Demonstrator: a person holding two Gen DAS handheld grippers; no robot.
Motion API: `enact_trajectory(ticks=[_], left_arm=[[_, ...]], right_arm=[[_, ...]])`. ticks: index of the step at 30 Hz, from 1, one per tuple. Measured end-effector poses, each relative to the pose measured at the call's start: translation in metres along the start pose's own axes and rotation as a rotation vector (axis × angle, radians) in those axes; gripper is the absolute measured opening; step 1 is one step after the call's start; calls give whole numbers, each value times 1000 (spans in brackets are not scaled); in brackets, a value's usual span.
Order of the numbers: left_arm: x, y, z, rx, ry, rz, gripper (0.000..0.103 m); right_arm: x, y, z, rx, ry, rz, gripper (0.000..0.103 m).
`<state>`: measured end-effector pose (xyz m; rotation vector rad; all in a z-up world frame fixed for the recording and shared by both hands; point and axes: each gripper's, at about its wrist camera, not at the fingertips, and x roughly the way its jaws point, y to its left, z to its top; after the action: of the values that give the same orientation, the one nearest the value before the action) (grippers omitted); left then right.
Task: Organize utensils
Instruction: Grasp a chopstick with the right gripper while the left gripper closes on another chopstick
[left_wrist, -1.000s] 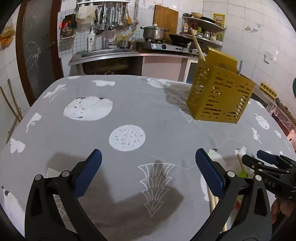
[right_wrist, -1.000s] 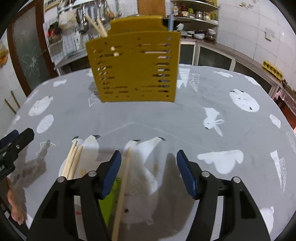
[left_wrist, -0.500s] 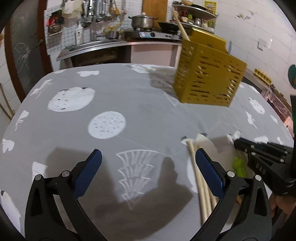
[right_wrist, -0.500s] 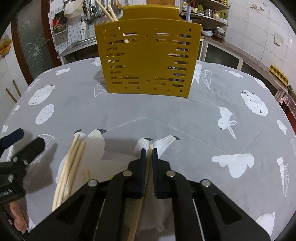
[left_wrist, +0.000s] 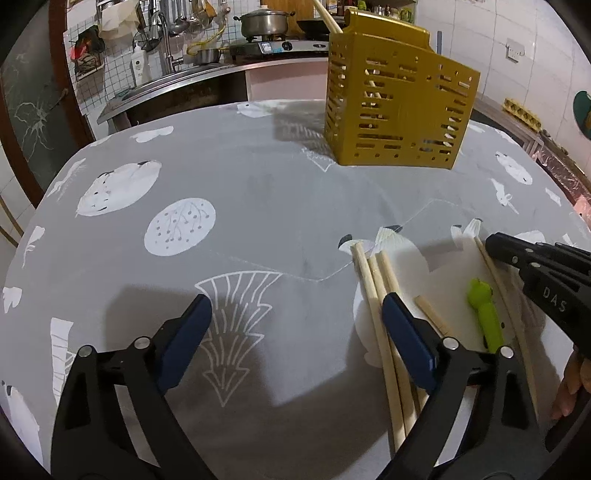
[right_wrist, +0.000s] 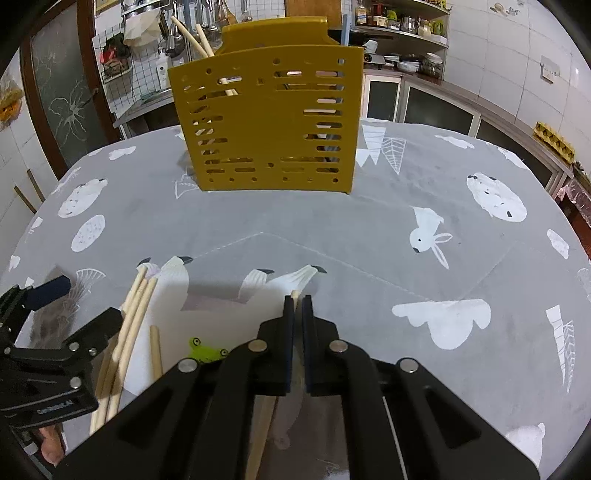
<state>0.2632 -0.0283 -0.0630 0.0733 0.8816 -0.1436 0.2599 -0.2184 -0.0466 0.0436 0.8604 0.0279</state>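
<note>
A yellow slotted utensil holder (left_wrist: 399, 103) (right_wrist: 269, 122) stands at the far side of the table with several chopsticks in it. My right gripper (right_wrist: 298, 301) is shut on a single wooden chopstick (right_wrist: 294, 294), whose tip pokes out between the pads. That chopstick (left_wrist: 491, 266) lies low over the cloth. My left gripper (left_wrist: 295, 306) (right_wrist: 81, 302) is open and its jaws are closing. A bundle of three chopsticks (left_wrist: 373, 295) (right_wrist: 129, 321) runs under its right finger, untouched by the pads. A green frog-shaped piece (left_wrist: 484, 310) (right_wrist: 207, 352) and a short stick (left_wrist: 432, 314) lie between the bundle and the held chopstick.
The round table wears a grey tablecloth (left_wrist: 258, 177) with white prints. Behind it are a sink counter (left_wrist: 166, 85) and a stove with a pot (left_wrist: 264, 22). A hand (left_wrist: 569, 384) shows at the right edge.
My right gripper has shut on the single chopstick. My left gripper has slid right and lower, so the chopstick bundle now lies under its right finger.
</note>
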Motion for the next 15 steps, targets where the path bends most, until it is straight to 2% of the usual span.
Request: enact_trajectory(ticks=[7, 13, 15], left_arm=[[4, -5, 0, 16, 16, 7, 89], [13, -18, 9, 17, 42, 1, 71], [13, -21, 12, 10, 46, -13, 57]], right_arm=[[0, 0, 0, 9, -1, 3, 4], [3, 9, 2, 7, 21, -1, 4], [6, 13, 2, -2, 25, -23, 4]])
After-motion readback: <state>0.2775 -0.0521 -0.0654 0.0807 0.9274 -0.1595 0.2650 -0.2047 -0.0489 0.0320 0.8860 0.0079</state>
